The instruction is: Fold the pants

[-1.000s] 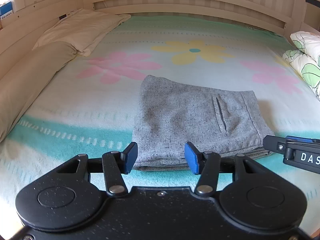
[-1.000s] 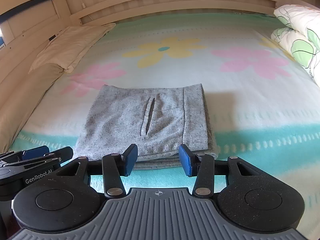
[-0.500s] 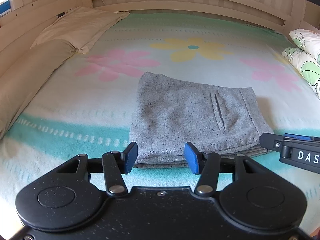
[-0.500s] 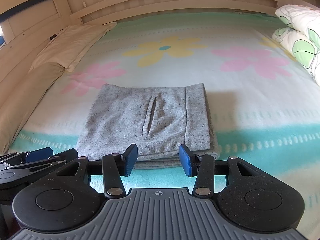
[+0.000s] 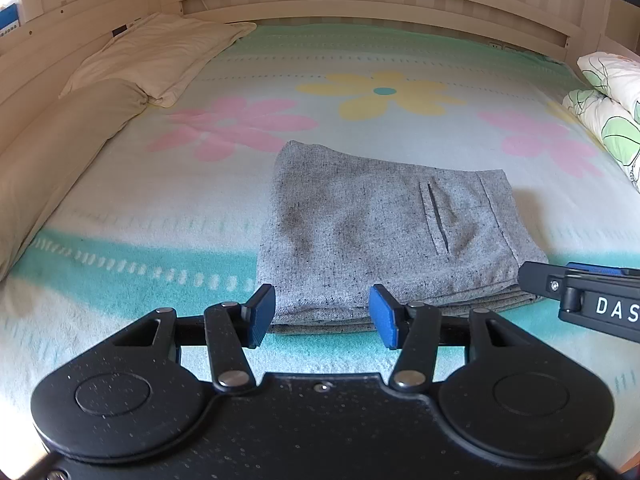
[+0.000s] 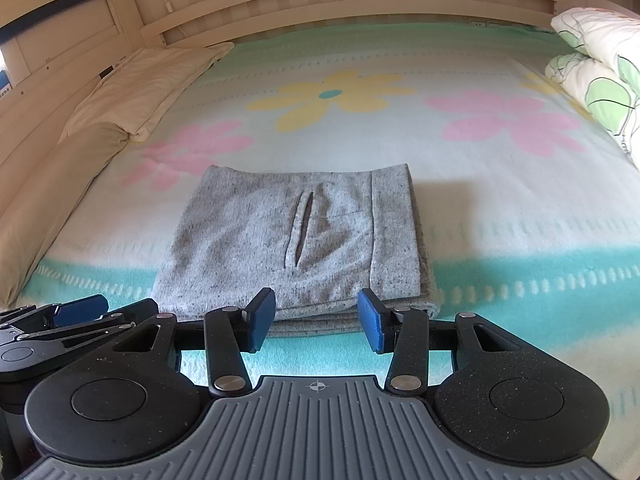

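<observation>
Grey pants (image 5: 384, 236) folded into a compact stacked rectangle, lying flat on the floral blanket (image 5: 360, 128) near its front turquoise band, welt pocket slit facing up. Left gripper (image 5: 322, 316) jaws spread wide, holding nothing, just short of the fold's near edge. Right gripper (image 6: 316, 318) likewise wide apart and empty (same standoff, no contact visible). Beige pillows (image 5: 156, 56) along left rail, leaf-print bedding (image 6: 600, 76) at right.

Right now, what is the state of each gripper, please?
Left gripper: open, holding nothing, just short of the folded pants.
Right gripper: open, holding nothing, at the near edge of the pants.
</observation>
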